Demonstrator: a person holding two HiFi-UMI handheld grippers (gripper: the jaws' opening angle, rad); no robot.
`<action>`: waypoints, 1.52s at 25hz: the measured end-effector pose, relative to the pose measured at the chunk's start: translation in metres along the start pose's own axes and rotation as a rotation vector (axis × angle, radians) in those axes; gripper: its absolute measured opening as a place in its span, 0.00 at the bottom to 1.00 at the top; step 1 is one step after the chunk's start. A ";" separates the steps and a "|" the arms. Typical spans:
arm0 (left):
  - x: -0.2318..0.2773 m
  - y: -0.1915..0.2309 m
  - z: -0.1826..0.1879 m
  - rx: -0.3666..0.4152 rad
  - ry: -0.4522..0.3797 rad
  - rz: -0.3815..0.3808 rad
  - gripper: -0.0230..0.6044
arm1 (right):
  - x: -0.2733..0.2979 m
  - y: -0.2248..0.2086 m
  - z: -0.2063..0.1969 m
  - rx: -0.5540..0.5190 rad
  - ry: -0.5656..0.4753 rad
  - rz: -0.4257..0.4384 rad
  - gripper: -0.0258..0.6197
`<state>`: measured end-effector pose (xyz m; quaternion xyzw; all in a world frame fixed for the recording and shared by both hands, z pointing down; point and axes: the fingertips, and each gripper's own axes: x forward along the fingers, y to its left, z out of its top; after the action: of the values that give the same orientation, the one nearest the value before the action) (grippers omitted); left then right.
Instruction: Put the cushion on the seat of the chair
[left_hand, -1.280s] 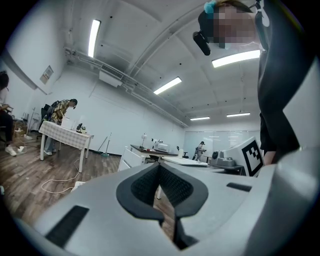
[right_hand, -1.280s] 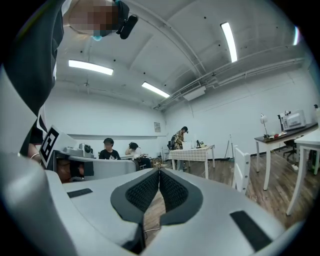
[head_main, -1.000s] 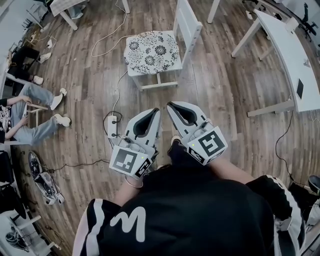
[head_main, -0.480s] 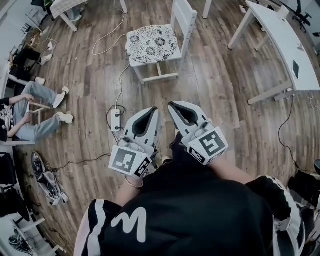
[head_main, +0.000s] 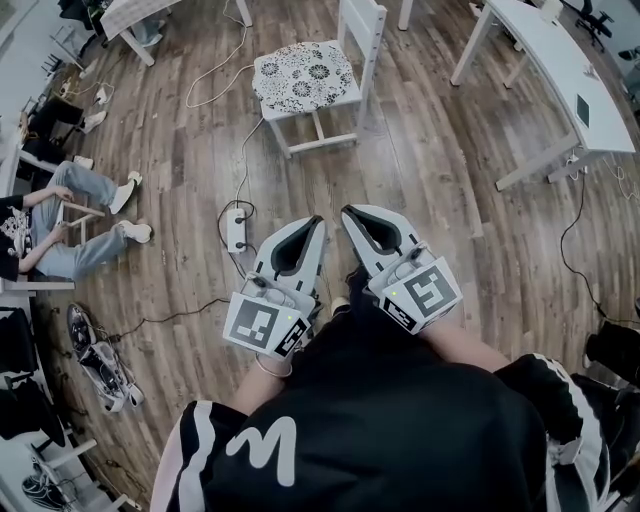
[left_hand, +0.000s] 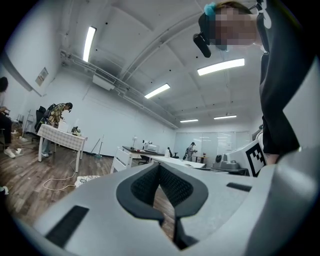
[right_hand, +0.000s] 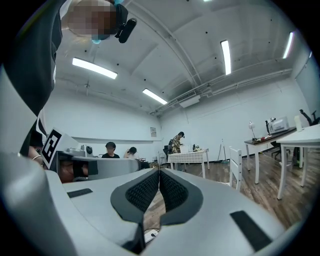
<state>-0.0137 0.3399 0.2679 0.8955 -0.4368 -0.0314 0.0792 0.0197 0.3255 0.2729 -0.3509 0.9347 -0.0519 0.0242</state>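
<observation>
One seated person (head_main: 60, 215) is at nine o'clock. One power strip (head_main: 237, 230) lies on the floor (head_main: 420, 180), just left of the left gripper (head_main: 314, 224), whose jaws are pressed together on nothing. One patterned cushion (head_main: 305, 75) lies on the one white chair (head_main: 362, 30)'s seat at twelve o'clock, well apart. The right gripper (head_main: 348, 212) is likewise pressed together. One white counter (head_main: 560, 80) is at two o'clock.
</observation>
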 end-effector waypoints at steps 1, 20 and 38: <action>-0.003 -0.002 0.000 0.002 -0.004 -0.003 0.04 | -0.003 0.004 0.000 -0.004 -0.003 0.000 0.07; -0.011 -0.024 0.008 -0.002 -0.032 0.019 0.04 | -0.026 0.009 0.005 -0.007 0.021 0.025 0.07; -0.012 -0.016 0.008 0.020 -0.030 0.009 0.04 | -0.017 0.013 0.005 -0.049 0.015 0.028 0.07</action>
<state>-0.0102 0.3580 0.2568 0.8937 -0.4423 -0.0400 0.0638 0.0245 0.3463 0.2667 -0.3377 0.9407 -0.0312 0.0094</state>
